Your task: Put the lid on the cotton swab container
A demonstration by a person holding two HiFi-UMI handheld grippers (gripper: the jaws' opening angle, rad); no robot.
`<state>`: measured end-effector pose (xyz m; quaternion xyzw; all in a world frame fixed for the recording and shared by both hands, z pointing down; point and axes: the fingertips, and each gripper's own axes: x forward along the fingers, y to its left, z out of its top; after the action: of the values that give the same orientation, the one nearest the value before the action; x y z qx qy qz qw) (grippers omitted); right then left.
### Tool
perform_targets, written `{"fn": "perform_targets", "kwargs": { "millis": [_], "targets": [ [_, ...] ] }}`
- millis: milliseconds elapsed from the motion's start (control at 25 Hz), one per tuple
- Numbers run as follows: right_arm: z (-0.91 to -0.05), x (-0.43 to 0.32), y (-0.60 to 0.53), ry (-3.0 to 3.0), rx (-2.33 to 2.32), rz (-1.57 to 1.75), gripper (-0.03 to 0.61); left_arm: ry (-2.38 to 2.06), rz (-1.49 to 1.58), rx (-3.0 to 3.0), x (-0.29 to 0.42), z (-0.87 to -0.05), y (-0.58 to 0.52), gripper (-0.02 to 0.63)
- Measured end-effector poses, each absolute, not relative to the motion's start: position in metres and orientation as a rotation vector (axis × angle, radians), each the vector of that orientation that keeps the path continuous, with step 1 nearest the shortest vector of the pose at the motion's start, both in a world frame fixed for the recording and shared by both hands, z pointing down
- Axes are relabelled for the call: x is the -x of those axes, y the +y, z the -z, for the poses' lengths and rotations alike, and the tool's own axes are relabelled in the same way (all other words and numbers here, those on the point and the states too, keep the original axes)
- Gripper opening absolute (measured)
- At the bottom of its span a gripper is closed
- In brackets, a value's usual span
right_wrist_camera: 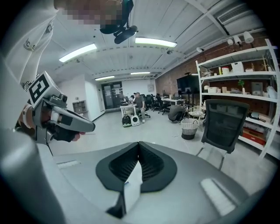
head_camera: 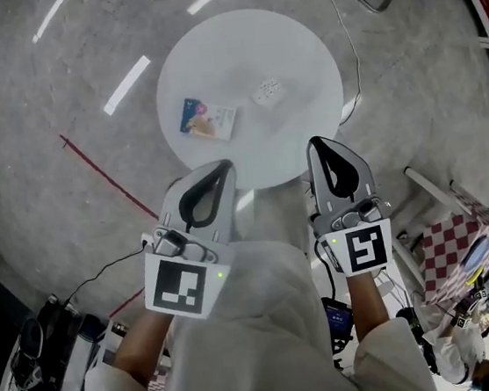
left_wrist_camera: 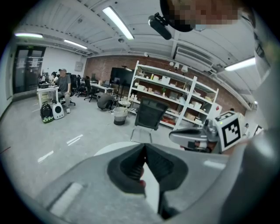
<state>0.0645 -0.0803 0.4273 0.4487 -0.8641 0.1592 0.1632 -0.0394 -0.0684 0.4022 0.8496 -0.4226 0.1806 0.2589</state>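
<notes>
Head view: swab container [head_camera: 209, 119], long axis left-right

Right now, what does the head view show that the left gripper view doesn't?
Only the head view: the top of the round table, with a colourful box and a small pale item lying apart. Only the left gripper view: shelving, a black chair, a seated person far off. Both: the left gripper and right gripper, jaws together, nothing held.
</notes>
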Motion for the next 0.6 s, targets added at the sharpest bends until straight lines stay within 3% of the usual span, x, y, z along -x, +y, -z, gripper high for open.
{"fn": "perform_targets", "kwargs": {
  "millis": [600],
  "targets": [
    [-0.529,-0.056,-0.118,-2.428,-1.194,-0.466,-0.012,-1.125,-0.546,-2.235,0.023,-0.476,-0.084,-0.003]
  ]
}}
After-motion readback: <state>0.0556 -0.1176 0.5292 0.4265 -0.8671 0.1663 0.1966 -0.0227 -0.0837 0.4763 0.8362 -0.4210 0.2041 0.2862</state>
